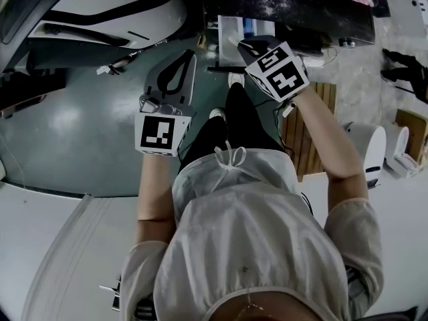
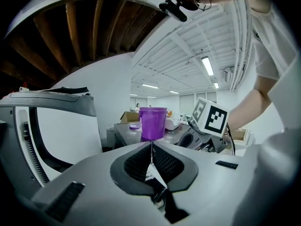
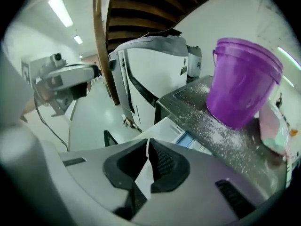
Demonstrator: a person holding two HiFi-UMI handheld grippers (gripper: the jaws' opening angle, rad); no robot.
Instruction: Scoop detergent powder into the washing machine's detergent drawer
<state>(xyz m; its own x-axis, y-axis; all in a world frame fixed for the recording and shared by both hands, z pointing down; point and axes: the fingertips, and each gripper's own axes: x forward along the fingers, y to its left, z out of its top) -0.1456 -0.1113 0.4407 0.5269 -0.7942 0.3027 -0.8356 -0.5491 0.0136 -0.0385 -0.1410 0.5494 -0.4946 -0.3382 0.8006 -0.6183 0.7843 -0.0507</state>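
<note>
Left hand-held gripper (image 2: 151, 149) and right hand-held gripper (image 3: 147, 150), both pressed together and empty, face a purple plastic bucket (image 3: 242, 86), upper right. Scooping looks unstarted; next, reach the bucket.

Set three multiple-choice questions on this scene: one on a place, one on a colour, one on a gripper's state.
1. Where does the bucket stand?
A. On the floor.
B. On the dark top strewn with white powder.
C. Inside a drawer.
2. What colour is the bucket?
A. Purple.
B. Yellow.
C. Green.
3. How do the right hand-held gripper's jaws stand?
A. Wide apart.
B. Shut on a scoop.
C. Together, nothing between.
Answers: B, powder surrounds its base there; A, both gripper views show purple; C, its view shows them meeting, empty.
</note>
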